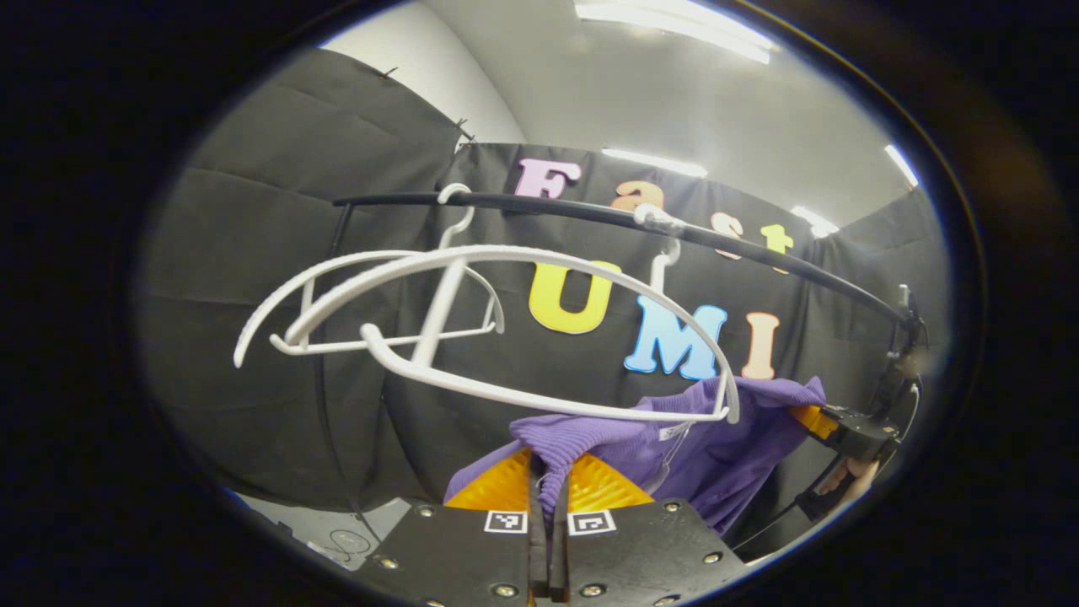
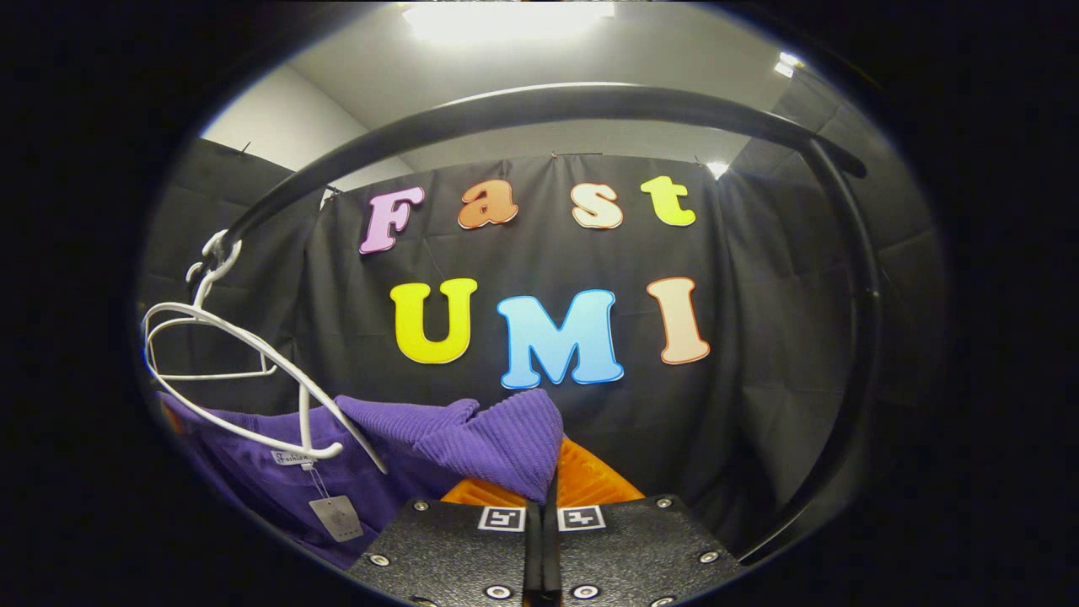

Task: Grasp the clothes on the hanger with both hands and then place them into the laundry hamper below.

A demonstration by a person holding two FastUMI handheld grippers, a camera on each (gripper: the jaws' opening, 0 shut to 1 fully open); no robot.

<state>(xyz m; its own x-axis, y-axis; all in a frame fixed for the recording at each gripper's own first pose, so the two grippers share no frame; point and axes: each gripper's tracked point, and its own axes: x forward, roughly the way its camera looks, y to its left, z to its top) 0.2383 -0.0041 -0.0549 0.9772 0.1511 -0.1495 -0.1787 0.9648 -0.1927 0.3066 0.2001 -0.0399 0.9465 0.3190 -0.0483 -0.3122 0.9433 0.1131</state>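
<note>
Under the black rail [image 1: 759, 253], both grippers' fingers [image 1: 548, 497] [image 2: 539, 497] pinch the purple garment [image 1: 674, 455].

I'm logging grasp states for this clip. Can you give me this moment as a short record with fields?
garment: purple knit top, off the hangers, stretched between both grippers
left gripper: shut on one shoulder
right gripper: shut on the other shoulder
hangers: white hangers, bare, on the black rail
tag: hang tag dangling at the collar
</note>
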